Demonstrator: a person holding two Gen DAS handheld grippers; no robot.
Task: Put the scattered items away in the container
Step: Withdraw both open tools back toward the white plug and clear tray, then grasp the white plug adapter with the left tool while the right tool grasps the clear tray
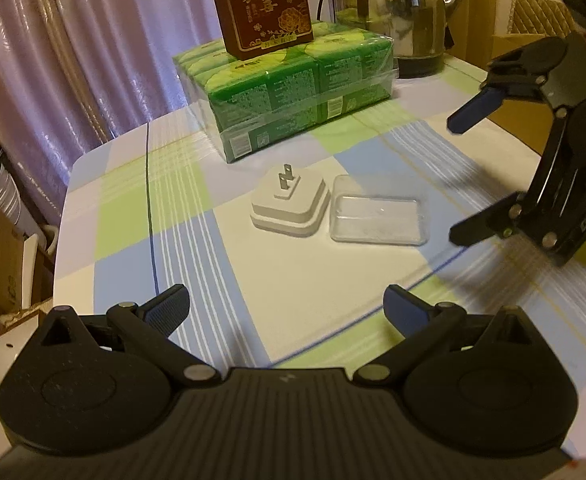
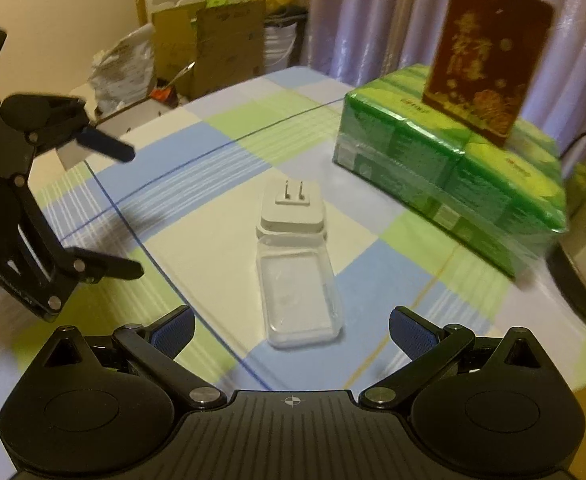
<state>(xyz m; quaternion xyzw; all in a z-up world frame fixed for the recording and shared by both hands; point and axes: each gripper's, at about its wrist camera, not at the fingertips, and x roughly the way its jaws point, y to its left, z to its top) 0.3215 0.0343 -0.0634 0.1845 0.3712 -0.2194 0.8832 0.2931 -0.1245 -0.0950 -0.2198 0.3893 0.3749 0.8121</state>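
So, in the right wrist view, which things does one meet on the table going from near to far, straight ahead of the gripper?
Clear plastic container → white plug adapter, prongs up, right behind the container → cardboard boxes beyond the table's far edge.

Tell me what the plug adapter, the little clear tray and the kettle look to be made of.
Plug adapter: likely matte white plastic with bare metal prongs. Clear tray: thin, glossy transparent plastic; the tablecloth shows through. Kettle: polished metal, probably stainless steel; it mirrors the room.
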